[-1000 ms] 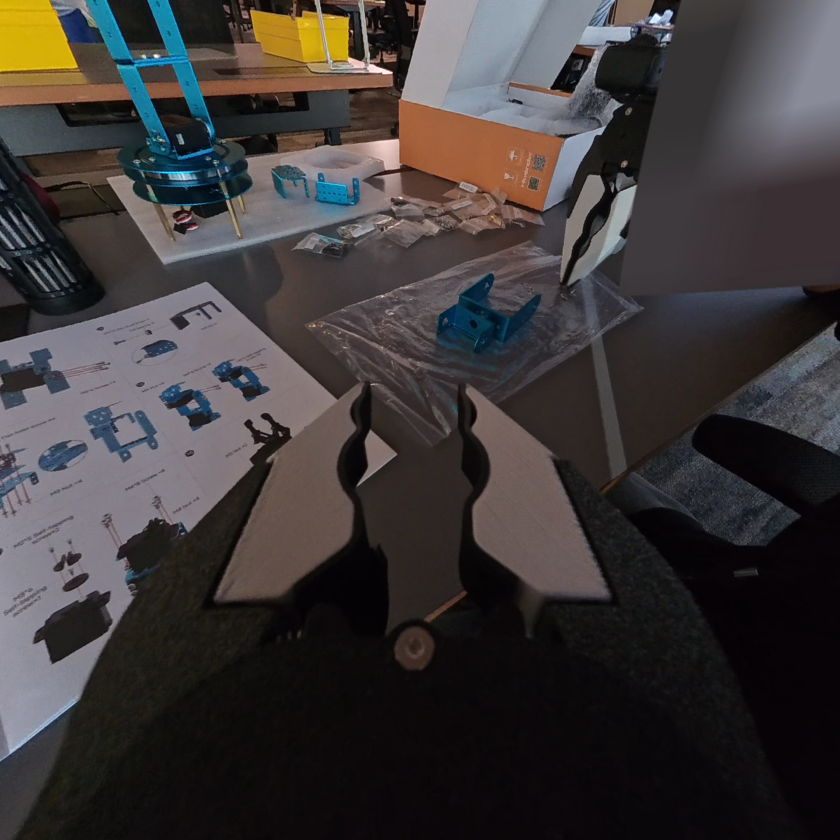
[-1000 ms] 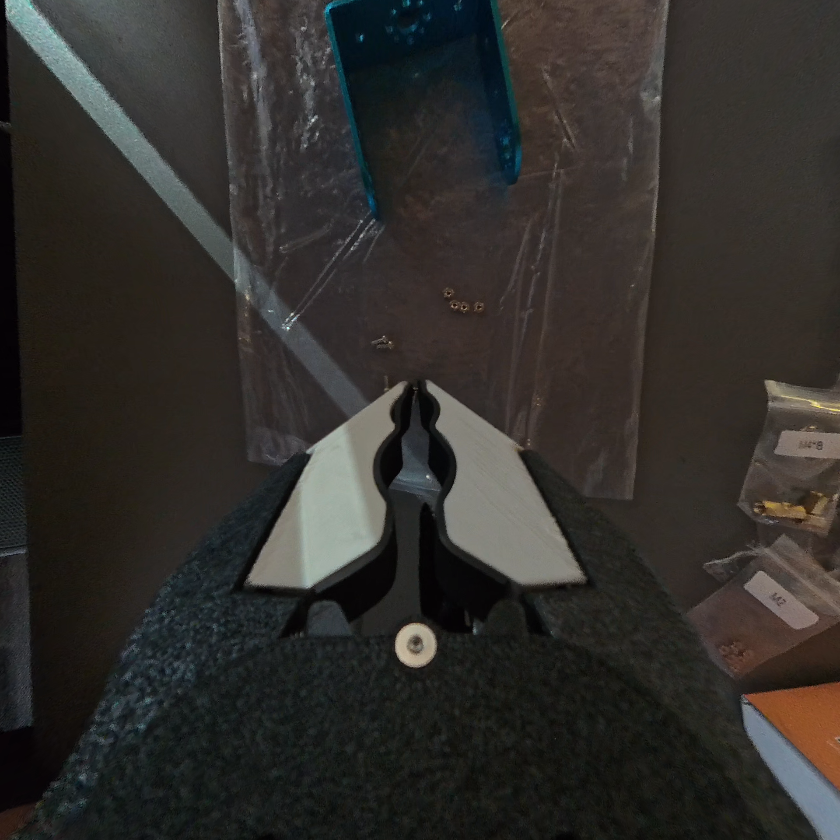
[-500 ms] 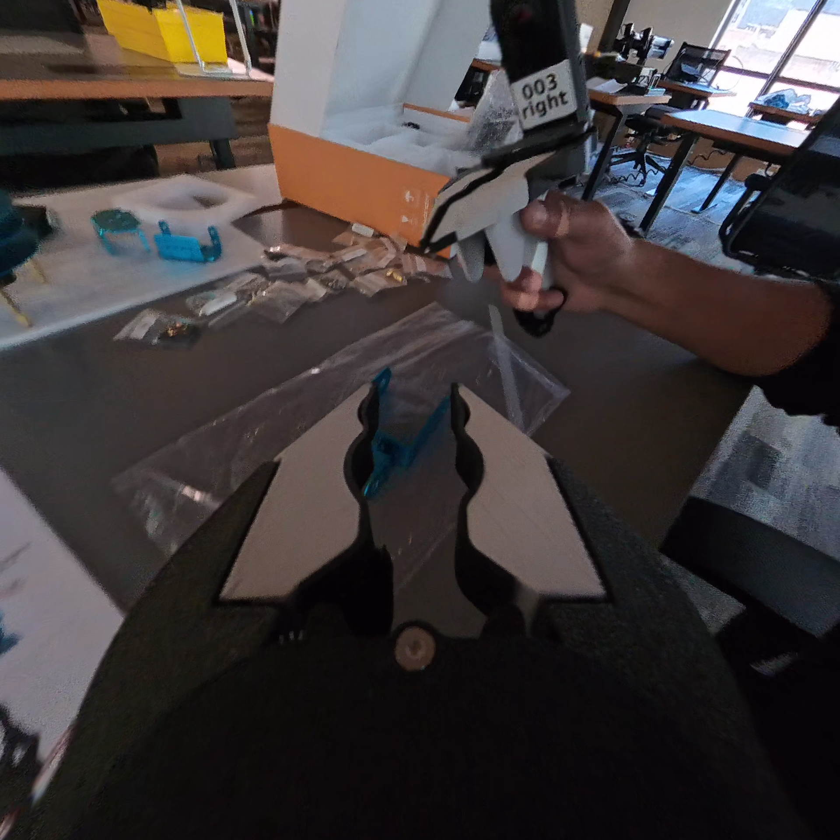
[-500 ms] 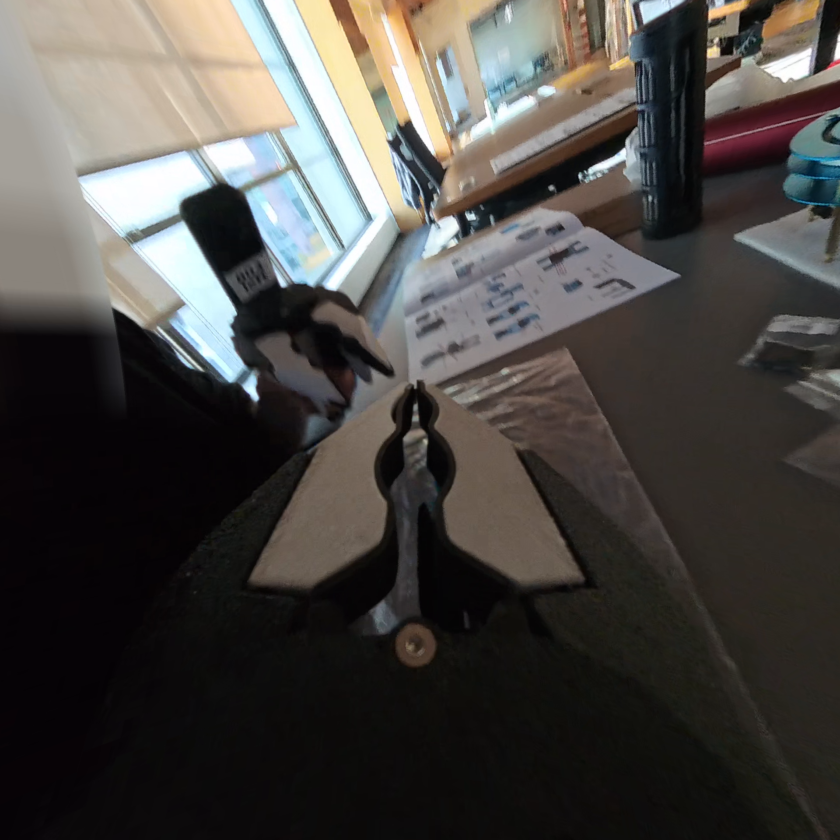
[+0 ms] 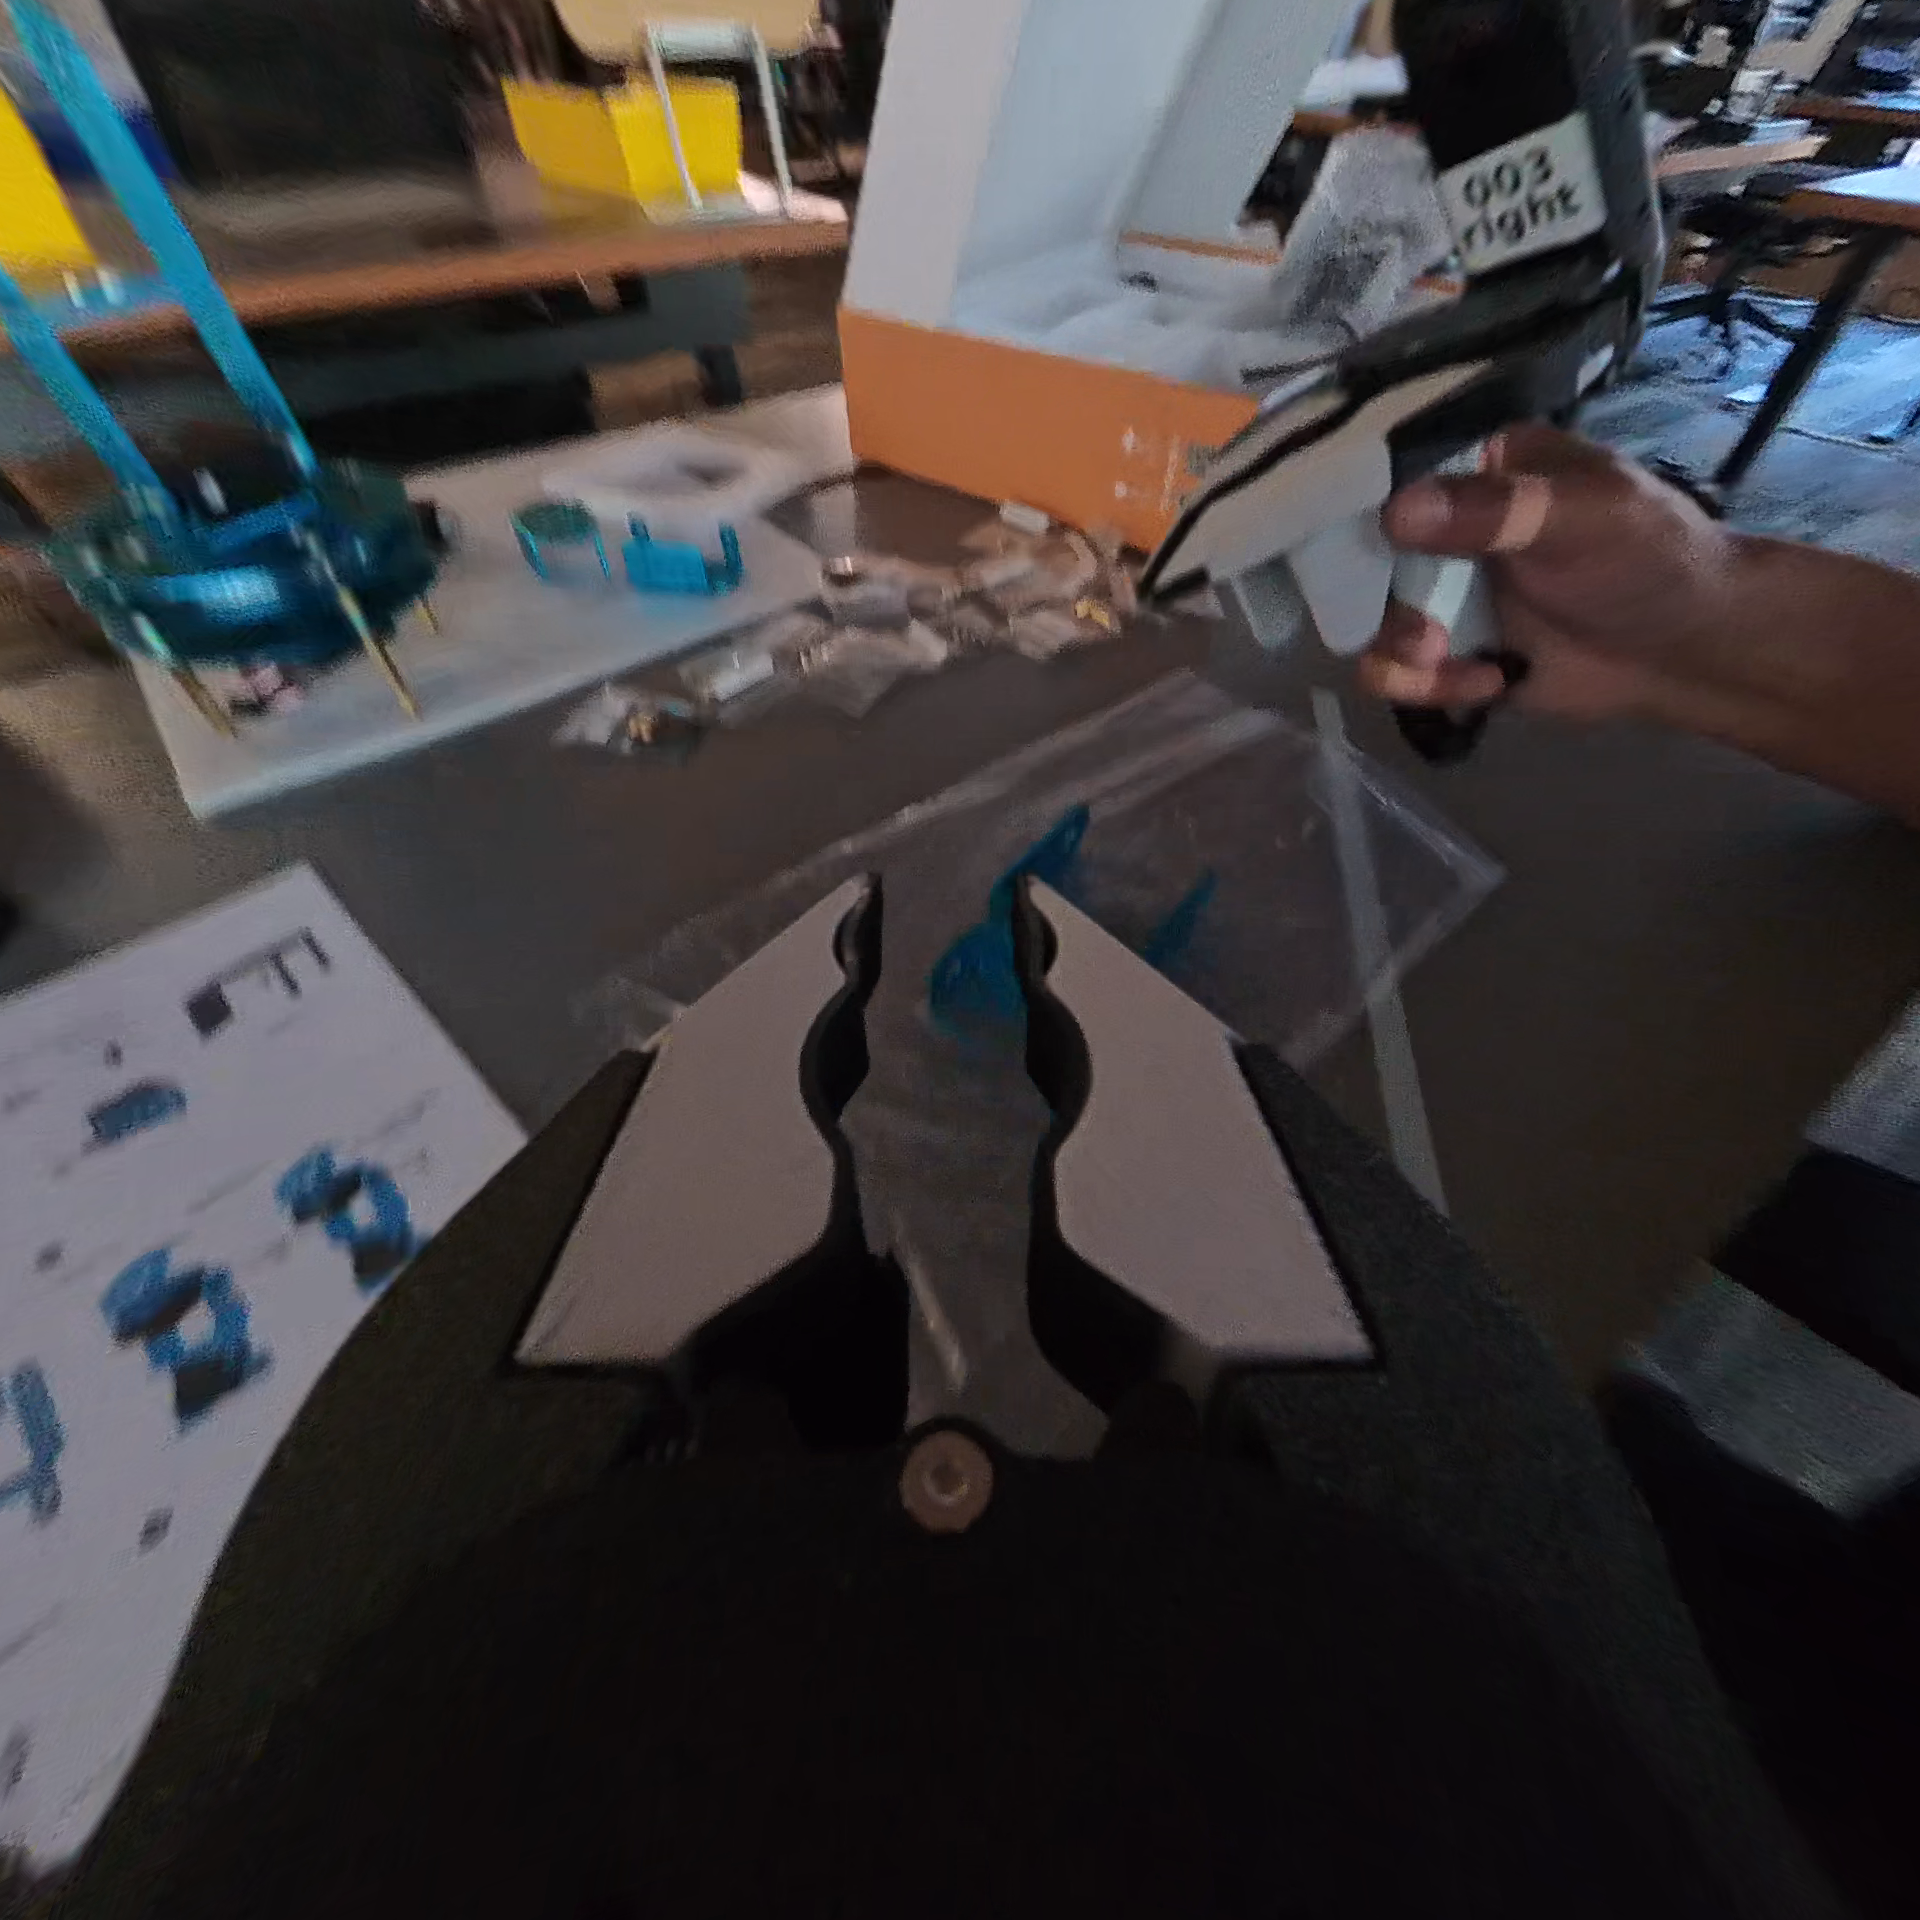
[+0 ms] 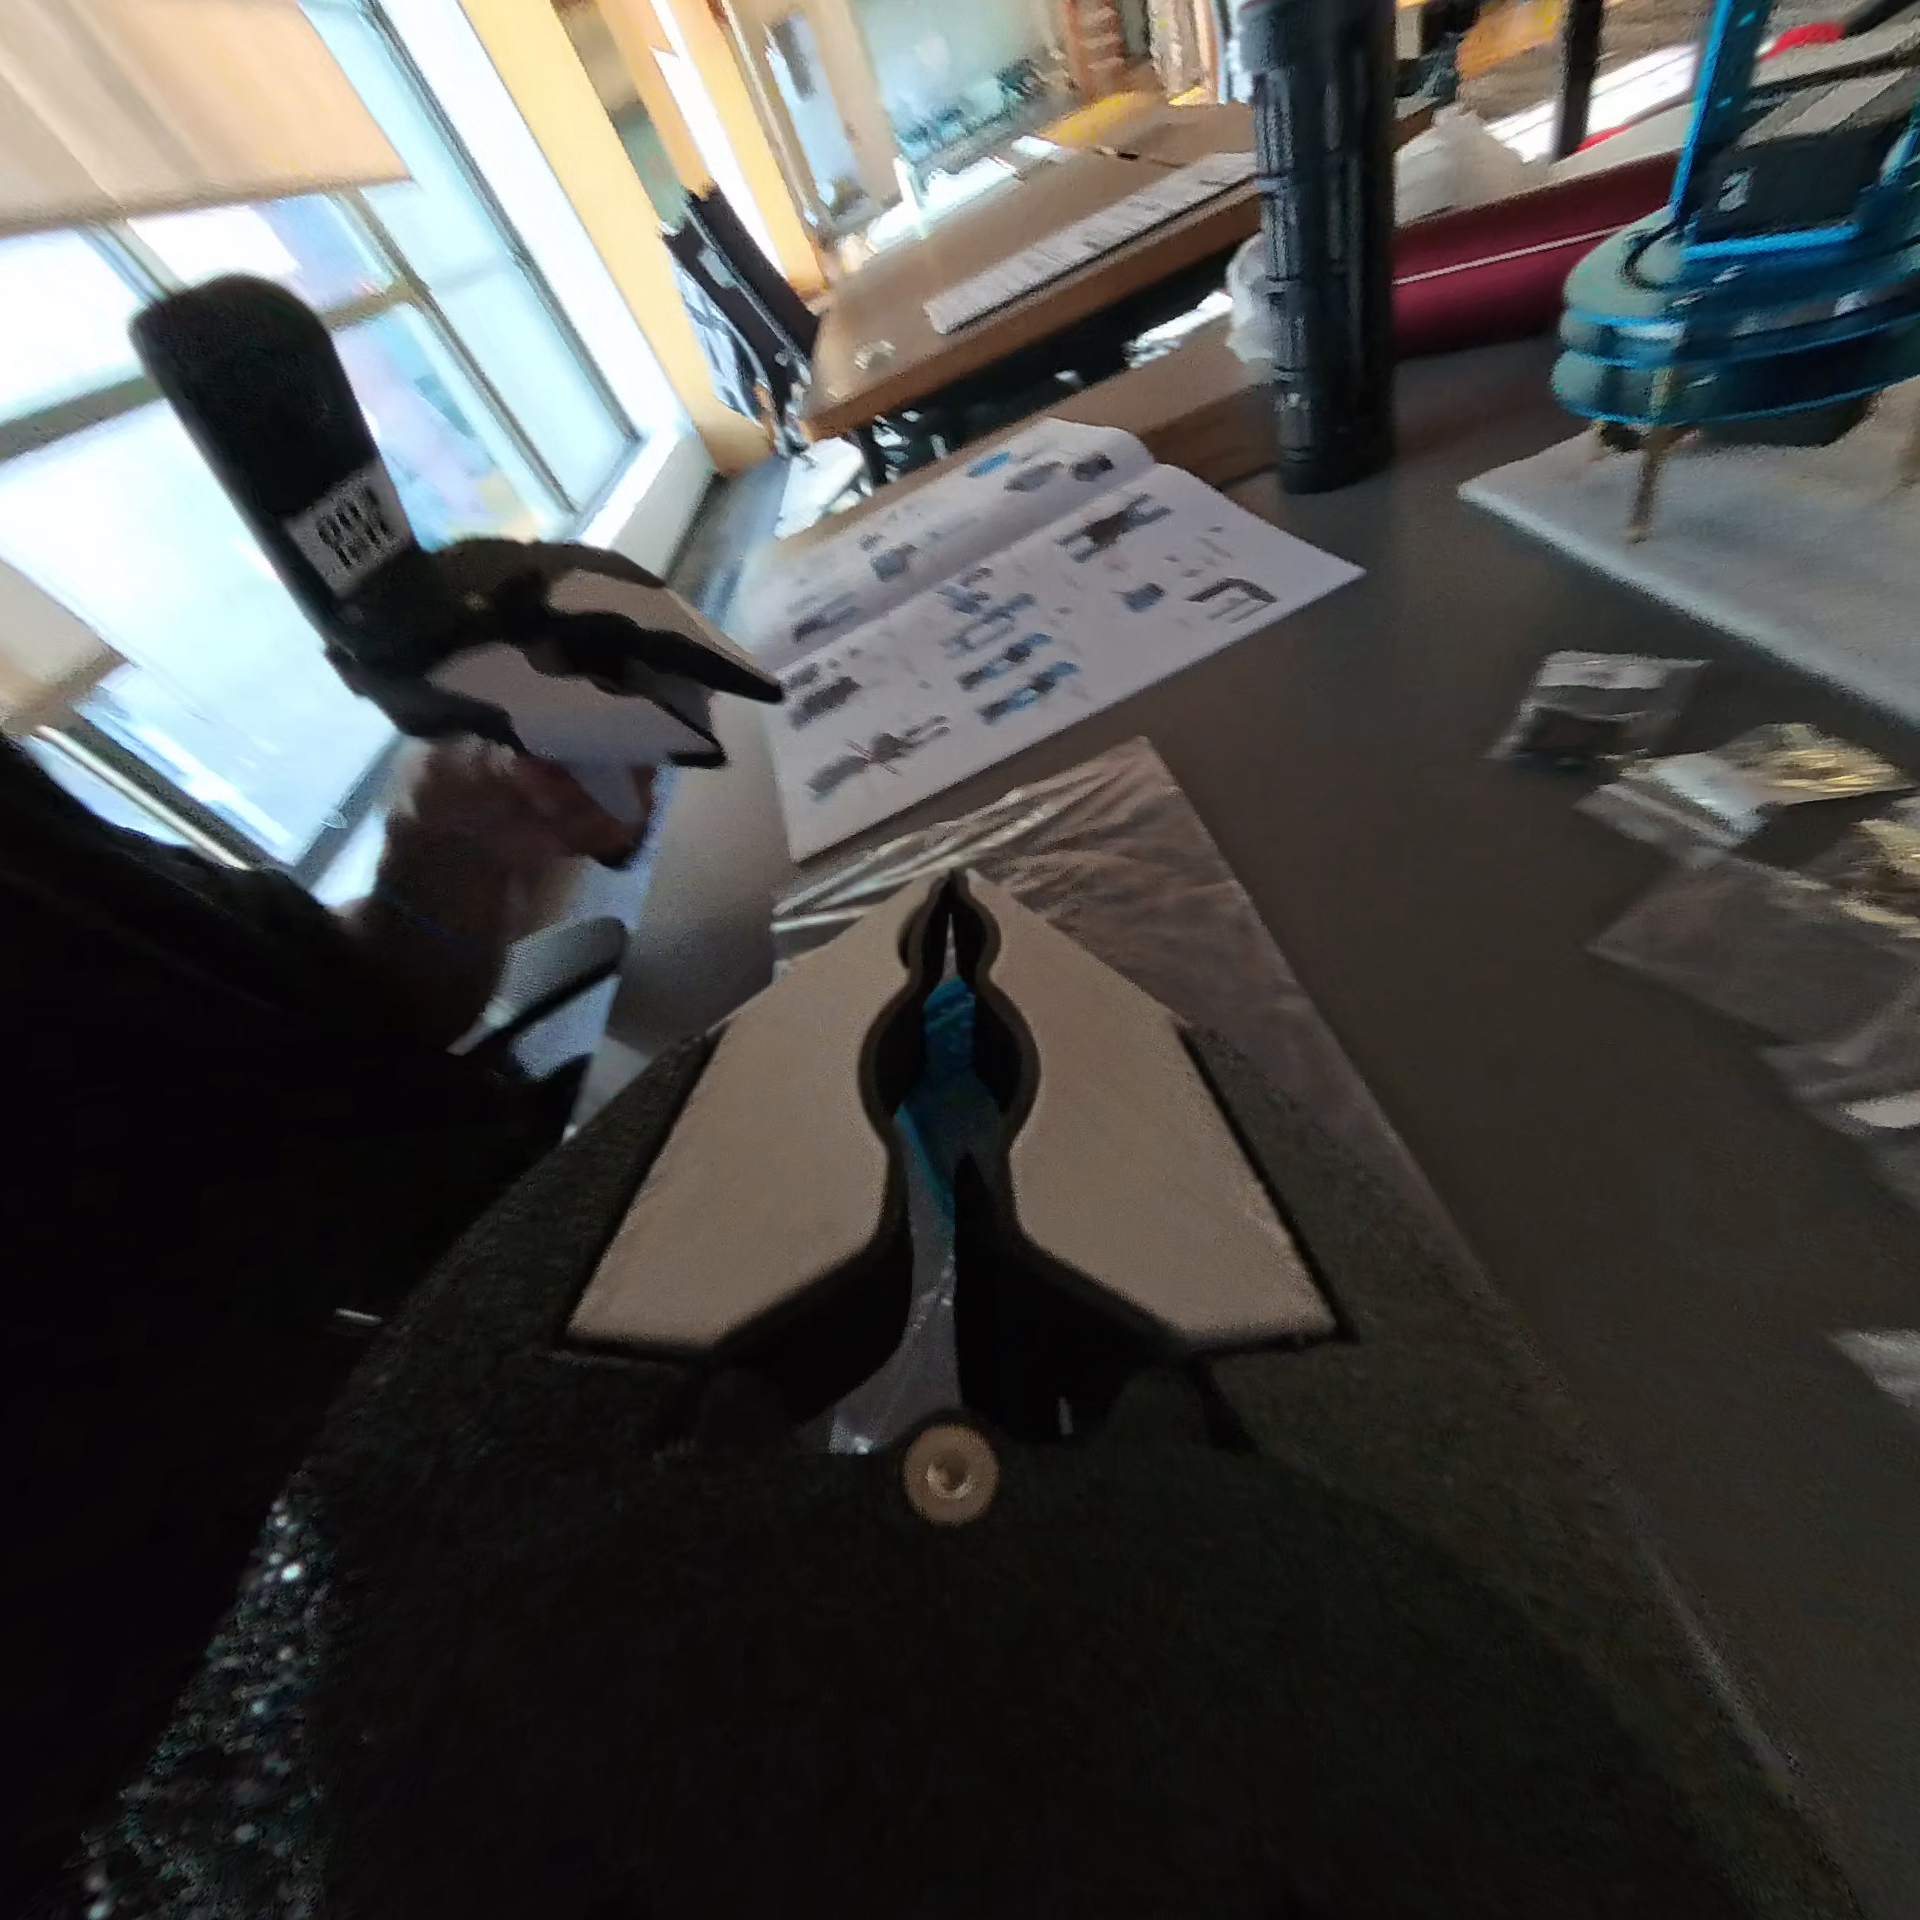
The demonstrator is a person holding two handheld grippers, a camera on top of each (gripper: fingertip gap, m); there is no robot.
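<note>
Left hand-held gripper (image 5: pixel 948 902): fingers apart, nothing between them; it hovers above the tabletop (image 5: pixel 582 862), aimed at the clear plastic sheet (image 5: pixel 1278 831).

Blue bracket (image 5: pixel 982 961): lies on the plastic sheet, seen through the finger gap at 12 to 1 o'clock from the left fingertips, near but not touching. Long axis: blur prevents a firm reading; it appears to run toward 1 o'clock.

Right hand-held gripper (image 6: pixel 954 896): fingertips together, or very nearly so; whether anything is pinched at the tips cannot be told. In the left wrist view it (image 5: pixel 1169 566) is gripped by a hand (image 5: pixel 1558 592) at 2 o'clock, raised over the far corner of the sheet.

Bracket from the right side: a blue patch (image 6: pixel 940 1049) shows through the hollow behind the closed tips, under the right unit rather than ahead of it.

Nearer side: judged from both views, the left unit has the bracket in front of its opening; the right unit sits higher and points past it.

Surroundings: instruction sheet (image 5: pixel 156 1195) at 9 o'clock; small parts bags (image 5: pixel 862 634) at 12 o'clock; blue round assembly (image 5: pixel 239 561) on a white foam pad at 10 o'clock; orange-and-white box (image 5: pixel 1029 416) at 1 o'clock.
</note>
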